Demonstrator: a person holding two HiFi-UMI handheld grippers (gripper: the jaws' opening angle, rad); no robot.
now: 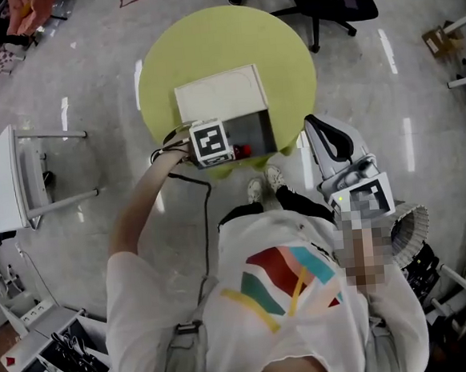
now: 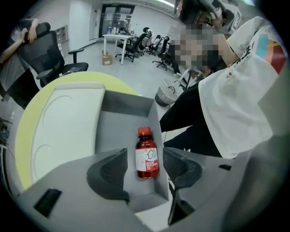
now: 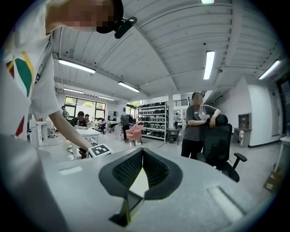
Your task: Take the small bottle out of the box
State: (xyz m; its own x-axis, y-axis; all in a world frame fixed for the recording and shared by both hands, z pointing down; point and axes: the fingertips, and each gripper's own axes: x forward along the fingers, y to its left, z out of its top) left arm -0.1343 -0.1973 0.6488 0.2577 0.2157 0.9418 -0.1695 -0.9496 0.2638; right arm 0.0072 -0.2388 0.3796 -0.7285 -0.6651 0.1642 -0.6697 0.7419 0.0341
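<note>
A small brown bottle [image 2: 147, 159] with a red cap and a white label sits inside the open grey box [image 2: 122, 108], close to the wall on the person's side. In the head view only a small red spot of the bottle [image 1: 242, 151] shows. My left gripper [image 2: 145, 152] is open, one pad on each side of the bottle, with a gap on both sides. Its marker cube [image 1: 211, 141] hangs over the box's front left corner. My right gripper [image 3: 142, 154] is shut on nothing, held up beside the person's body and away from the table.
The box's white lid [image 1: 219, 92] lies folded open behind it on the round yellow-green table [image 1: 274, 49]. A white stand [image 1: 11, 178] is on the floor at left. Office chairs [image 1: 339, 0] stand beyond the table. A standing person [image 3: 199, 124] leans on a chair.
</note>
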